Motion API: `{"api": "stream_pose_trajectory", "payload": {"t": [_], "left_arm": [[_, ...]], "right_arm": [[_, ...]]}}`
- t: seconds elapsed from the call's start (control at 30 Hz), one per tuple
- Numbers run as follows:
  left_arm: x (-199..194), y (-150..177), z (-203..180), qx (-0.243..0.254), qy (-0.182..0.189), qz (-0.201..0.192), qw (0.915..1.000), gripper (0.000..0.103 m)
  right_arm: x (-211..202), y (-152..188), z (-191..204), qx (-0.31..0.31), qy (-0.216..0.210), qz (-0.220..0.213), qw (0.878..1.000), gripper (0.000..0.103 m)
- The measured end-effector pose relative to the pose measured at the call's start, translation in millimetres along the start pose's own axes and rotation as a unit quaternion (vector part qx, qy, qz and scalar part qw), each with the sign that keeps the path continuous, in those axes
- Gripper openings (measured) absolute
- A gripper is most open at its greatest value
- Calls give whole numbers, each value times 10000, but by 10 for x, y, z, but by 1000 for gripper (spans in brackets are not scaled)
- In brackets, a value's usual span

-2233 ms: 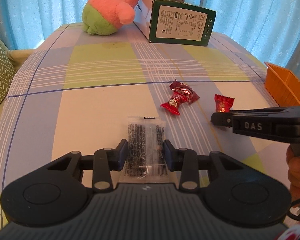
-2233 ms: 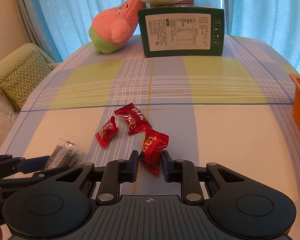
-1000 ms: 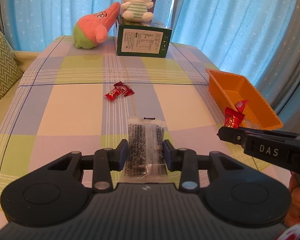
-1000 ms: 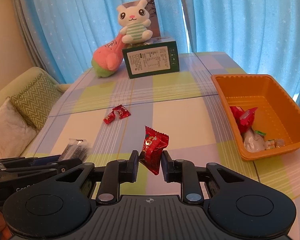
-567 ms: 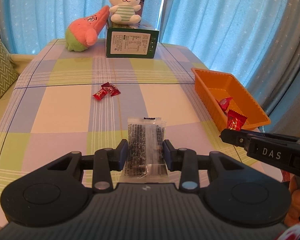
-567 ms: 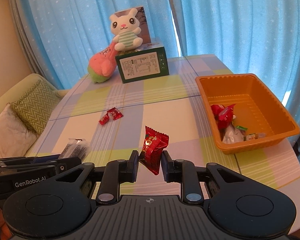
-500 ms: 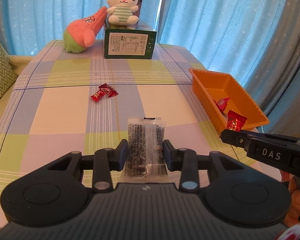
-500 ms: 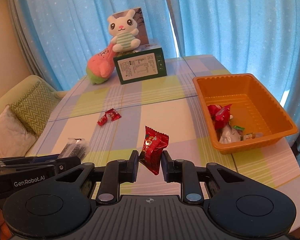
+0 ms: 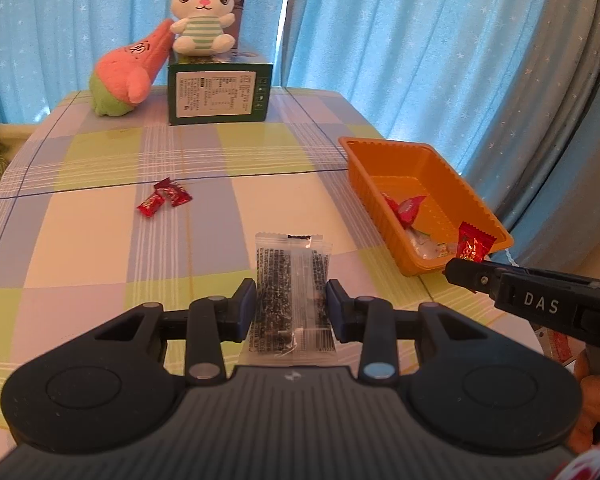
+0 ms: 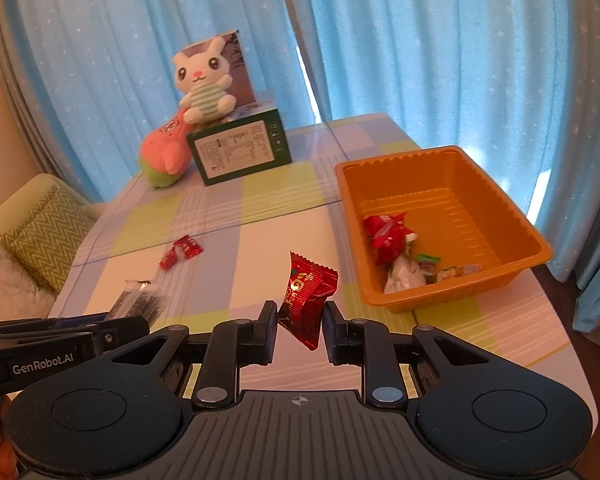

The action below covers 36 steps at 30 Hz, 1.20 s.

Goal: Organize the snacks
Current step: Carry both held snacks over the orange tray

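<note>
Carrying both snacks to the orange tray point(image 10: 540, 246) is judged to be the step in hand, and it is best done when each packet is brought fully over the rim and lowered near the tray floor before the jaws are released. The tray stands at the right edge of the table point(image 9: 100, 240); a few wrapped snacks point(image 10: 388, 234) already lie in its near half, so the free far half is the better place.

The left gripper point(image 9: 291, 306) is clenched on the clear packet point(image 9: 292, 292), which is held in the air above the table. Its long axis runs forward along the fingers, with the sealed end pointing away.

The right gripper point(image 10: 300, 326) is grasping the red candy point(image 10: 306, 298), held above the table just before the tray. Its long axis is nearly upright, slightly tilted.

2 red candies point(image 9: 164, 198) are left on the table.
</note>
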<state>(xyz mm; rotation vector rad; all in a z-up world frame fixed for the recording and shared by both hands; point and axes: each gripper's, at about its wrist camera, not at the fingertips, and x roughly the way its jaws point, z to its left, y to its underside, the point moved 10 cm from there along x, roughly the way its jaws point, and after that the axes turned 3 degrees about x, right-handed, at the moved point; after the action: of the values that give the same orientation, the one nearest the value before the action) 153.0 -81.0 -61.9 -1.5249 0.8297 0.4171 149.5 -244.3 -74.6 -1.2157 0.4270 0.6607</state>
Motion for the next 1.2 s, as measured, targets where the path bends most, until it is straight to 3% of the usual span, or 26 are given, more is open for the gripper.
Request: {"api": "stream_pose_trajectory", "payload": {"t": [0.37,0.7,1.2], "left_arm": [[337,-278,-621,175,473,21,9987,34],[712,-499,-1190,386,814,97,9959,34],[1326,-699,-1555,506,1028,346,9928,34]], "right_arm": [[-110,-327,-728,248,524,-206,9981,24],[59,-563,-1191,135,761,-115,9969,24],[468,-709,-1640,218,883,45,9958,24]]}}
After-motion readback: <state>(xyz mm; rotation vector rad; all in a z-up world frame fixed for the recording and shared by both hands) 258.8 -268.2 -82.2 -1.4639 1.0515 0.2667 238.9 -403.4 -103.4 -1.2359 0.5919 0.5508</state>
